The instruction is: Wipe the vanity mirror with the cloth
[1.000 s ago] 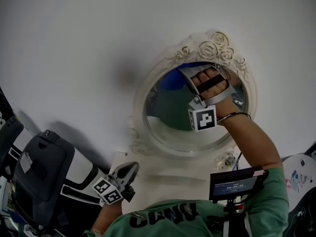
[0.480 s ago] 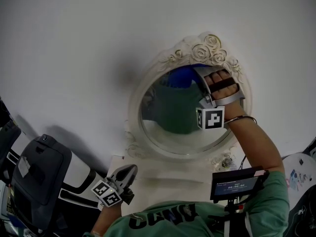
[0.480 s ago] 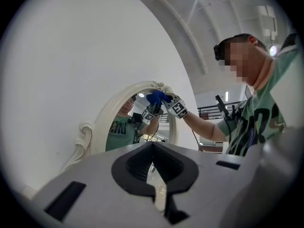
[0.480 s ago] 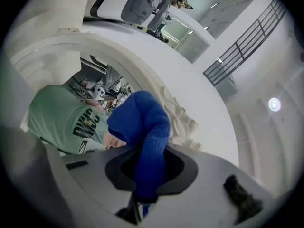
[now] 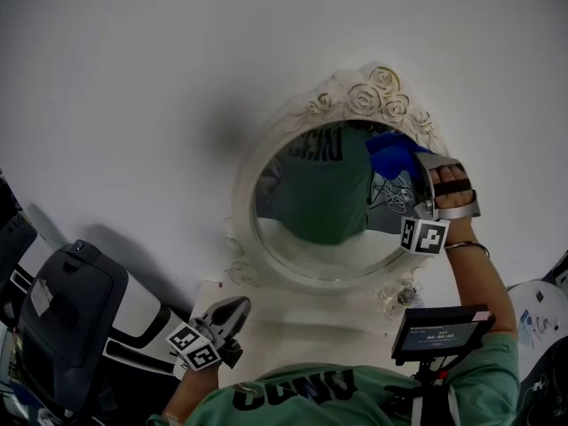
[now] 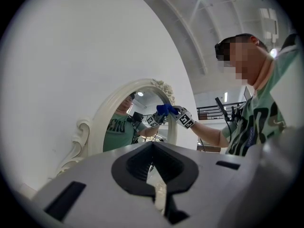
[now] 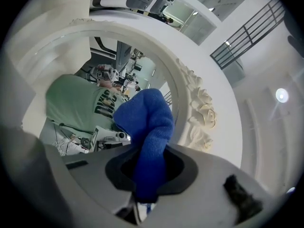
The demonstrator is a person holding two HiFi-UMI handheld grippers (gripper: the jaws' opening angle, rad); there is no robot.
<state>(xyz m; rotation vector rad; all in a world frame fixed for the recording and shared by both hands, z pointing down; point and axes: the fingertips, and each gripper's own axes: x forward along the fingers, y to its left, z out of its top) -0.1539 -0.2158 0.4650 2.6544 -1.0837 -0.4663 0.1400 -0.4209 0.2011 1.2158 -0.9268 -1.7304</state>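
Cloth (image 7: 148, 122), one, blue, being clamped by right gripper (image 7: 145, 184), touching upper-right glass of single oval vanity mirror (image 5: 311, 229); left gripper (image 6: 156, 184) hanging below, jaws together, empty.

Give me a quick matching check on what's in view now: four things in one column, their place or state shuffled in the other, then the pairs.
Things:
1. blue cloth
2. left gripper
3. right gripper
4. vanity mirror

Place or state:
A. shut with nothing in it, held low, away from the mirror
B. oval glass in a cream frame with roses on top
C. clamped between jaws, at the upper right of the glass
D. raised at the mirror's right edge, shut on the cloth

Pairs: 1-C, 2-A, 3-D, 4-B
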